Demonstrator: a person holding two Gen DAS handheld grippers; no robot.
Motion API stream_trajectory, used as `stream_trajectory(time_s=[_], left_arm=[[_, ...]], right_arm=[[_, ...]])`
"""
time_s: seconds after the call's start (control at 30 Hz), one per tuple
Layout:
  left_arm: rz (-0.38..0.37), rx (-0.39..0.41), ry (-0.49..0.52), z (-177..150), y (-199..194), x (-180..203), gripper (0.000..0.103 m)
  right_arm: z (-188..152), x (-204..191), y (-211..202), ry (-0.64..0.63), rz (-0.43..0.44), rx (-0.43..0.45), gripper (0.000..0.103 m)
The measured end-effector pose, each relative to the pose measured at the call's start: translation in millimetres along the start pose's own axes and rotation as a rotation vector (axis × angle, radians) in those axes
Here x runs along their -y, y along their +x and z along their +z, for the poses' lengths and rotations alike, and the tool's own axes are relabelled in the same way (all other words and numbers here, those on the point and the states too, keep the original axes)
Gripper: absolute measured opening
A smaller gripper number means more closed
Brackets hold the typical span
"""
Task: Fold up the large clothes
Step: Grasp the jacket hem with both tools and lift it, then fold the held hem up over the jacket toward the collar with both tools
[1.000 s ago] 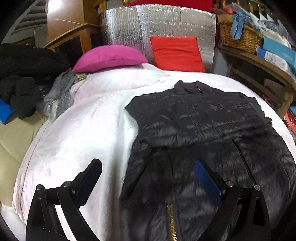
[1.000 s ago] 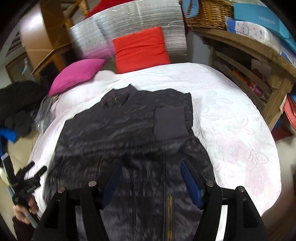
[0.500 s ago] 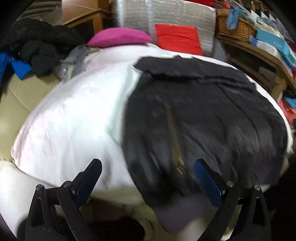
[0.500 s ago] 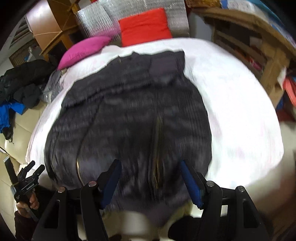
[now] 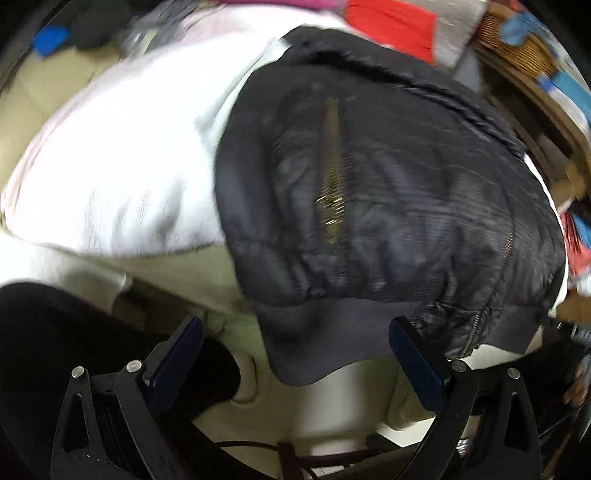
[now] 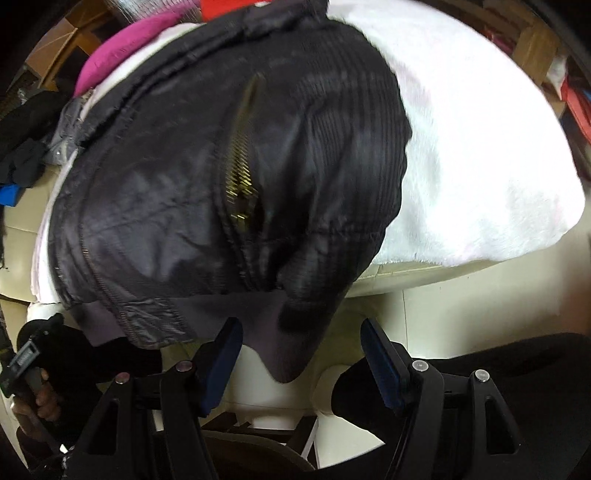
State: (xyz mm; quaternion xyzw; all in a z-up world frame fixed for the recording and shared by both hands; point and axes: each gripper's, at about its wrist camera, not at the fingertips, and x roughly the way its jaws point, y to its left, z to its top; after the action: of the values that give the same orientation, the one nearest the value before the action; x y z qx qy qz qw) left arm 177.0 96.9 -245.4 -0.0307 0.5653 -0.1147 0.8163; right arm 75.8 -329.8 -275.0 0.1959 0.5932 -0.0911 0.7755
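A black padded jacket (image 5: 388, 184) with a gold zipper (image 5: 332, 166) lies spread on a white blanket (image 5: 110, 166). Its grey ribbed hem (image 5: 306, 347) hangs over the near edge. My left gripper (image 5: 295, 350) points steeply down at the hem's left corner, which droops between the open fingers without touching the pads. In the right wrist view the jacket (image 6: 184, 184) fills the frame. The hem's right corner (image 6: 284, 350) hangs between the fingers of my right gripper (image 6: 301, 358). That gripper is open too, with a gap on each side.
A magenta pillow (image 6: 122, 51), a red cushion (image 5: 391, 22) and a wicker basket (image 5: 517, 48) sit at the far end. Dark clothes (image 6: 22, 147) are piled at the left. The cream base (image 6: 443, 306) drops below the blanket edge. A hand (image 6: 40, 398) shows lower left.
Both grippers have come down and tipped toward the near edge. The jacket's hem, earlier far ahead, now hangs between each pair of fingers. The jaws have kept their width.
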Motion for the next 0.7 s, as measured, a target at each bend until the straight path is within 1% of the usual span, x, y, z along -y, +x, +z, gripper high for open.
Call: stream_trajectory(time_s=[0.07, 0.13, 0.23, 0.33, 0.4, 0.47, 0.5, 0.53, 0.57, 0.6, 0.63, 0.7], left_arm=[[-0.001, -0.03, -0.022, 1, 8, -3, 0.1], [0.003, -0.034, -0.018, 1, 11, 0, 0.1], [-0.026, -0.047, -0.017, 0, 19, 3, 0.1], [-0.019, -0.051, -0.018, 1, 29, 5, 0.099], [-0.033, -0.055, -0.016, -1, 34, 4, 0.099], [-0.054, -0.065, -0.024, -6, 39, 4, 0.09], [-0.069, -0.076, -0.03, -8, 42, 4, 0.073], [-0.085, -0.085, -0.035, -9, 45, 3, 0.055], [-0.081, -0.086, -0.036, -10, 47, 3, 0.049], [-0.073, -0.08, -0.038, -11, 46, 2, 0.044], [-0.08, -0.076, -0.043, -12, 46, 1, 0.043], [-0.106, -0.067, -0.054, -13, 44, -2, 0.043]], right_arm=[[3, 1, 13, 0.011, 0.003, -0.025, 0.07], [3, -2, 21, 0.015, 0.007, -0.029, 0.07], [4, -8, 31, 0.02, 0.012, -0.005, 0.07], [2, -13, 41, 0.024, 0.003, 0.02, 0.07], [-1, -10, 47, 0.037, 0.018, 0.038, 0.07], [-3, -5, 49, 0.046, 0.055, 0.05, 0.07], [-4, -2, 49, 0.055, 0.074, 0.051, 0.067], [-4, 1, 48, 0.063, 0.088, 0.055, 0.06], [-5, 3, 46, 0.072, 0.11, 0.058, 0.056], [-6, 5, 44, 0.079, 0.126, 0.06, 0.046], [-5, 9, 42, 0.084, 0.133, 0.062, 0.038], [-5, 10, 37, 0.083, 0.129, 0.064, 0.034]])
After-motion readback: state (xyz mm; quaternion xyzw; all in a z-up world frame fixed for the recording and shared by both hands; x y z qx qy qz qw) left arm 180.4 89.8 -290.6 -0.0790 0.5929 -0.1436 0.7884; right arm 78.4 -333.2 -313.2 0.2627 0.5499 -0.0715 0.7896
